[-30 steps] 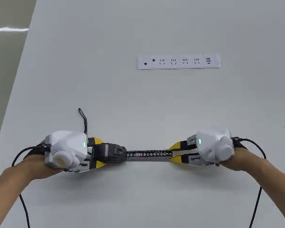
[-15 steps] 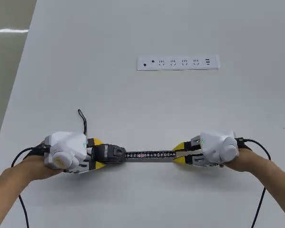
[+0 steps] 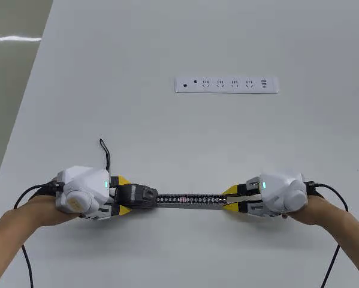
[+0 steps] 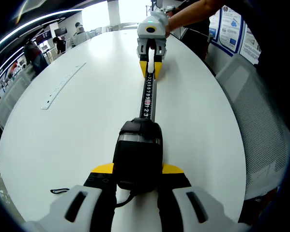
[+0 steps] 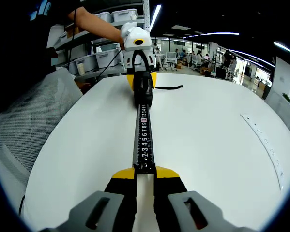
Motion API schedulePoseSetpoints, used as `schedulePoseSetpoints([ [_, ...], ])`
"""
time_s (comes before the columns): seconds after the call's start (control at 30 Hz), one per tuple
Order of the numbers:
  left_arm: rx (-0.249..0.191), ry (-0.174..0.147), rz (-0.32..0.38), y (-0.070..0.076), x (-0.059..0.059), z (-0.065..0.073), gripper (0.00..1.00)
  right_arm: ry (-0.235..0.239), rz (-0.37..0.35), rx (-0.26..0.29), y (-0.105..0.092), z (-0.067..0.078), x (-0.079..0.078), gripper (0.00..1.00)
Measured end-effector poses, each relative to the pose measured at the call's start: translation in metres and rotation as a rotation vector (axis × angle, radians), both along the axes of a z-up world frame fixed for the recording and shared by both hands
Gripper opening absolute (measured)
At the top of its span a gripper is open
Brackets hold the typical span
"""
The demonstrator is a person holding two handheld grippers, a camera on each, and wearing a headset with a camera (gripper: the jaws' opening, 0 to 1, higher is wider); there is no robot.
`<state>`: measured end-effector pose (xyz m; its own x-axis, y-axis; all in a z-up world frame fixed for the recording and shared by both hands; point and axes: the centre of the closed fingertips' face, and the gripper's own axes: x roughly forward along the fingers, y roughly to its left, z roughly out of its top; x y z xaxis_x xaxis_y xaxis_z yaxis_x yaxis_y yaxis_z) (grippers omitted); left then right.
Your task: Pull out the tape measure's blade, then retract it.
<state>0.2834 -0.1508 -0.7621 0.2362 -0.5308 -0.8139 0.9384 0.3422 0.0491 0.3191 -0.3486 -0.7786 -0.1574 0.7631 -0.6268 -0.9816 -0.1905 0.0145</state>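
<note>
Note that the tape measure lies on the table (image 3: 167,132), directly in front of you, with its blade (image 3: 191,198) drawn out flat between the two grippers. The blade's tip is hidden inside the right gripper (image 3: 230,199), so you cannot see its end hook. The rear of the dark case (image 3: 140,195) is covered by the left gripper (image 3: 125,194). The blade's printed numbers are too small to read in the head view. They are legible in both gripper views.

Left gripper: the fingers are clamped on the two sides of the case, with the yellow tips pressed against it. Right gripper: the fingers are closed almost together on the blade's end, pinching it.

A thin black strap (image 3: 105,153) trails from the left gripper's side and lies loose on the table. A white power strip (image 3: 226,84) lies on the table farther from you, well apart from the blade. A mesh chair (image 4: 251,111) stands at the table's edge. Black cables (image 3: 326,191) run back from both grippers along your arms. Nothing lies across the blade's line.
</note>
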Motion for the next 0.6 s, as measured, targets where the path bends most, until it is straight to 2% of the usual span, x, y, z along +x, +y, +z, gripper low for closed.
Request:
schedulePoseSetpoints([
  [0.6, 0.003, 0.003, 0.005, -0.0007, 0.0, -0.0001, 0.28, -0.001, -0.006, -0.001, -0.0097, 0.0002, 0.0009, 0.09],
])
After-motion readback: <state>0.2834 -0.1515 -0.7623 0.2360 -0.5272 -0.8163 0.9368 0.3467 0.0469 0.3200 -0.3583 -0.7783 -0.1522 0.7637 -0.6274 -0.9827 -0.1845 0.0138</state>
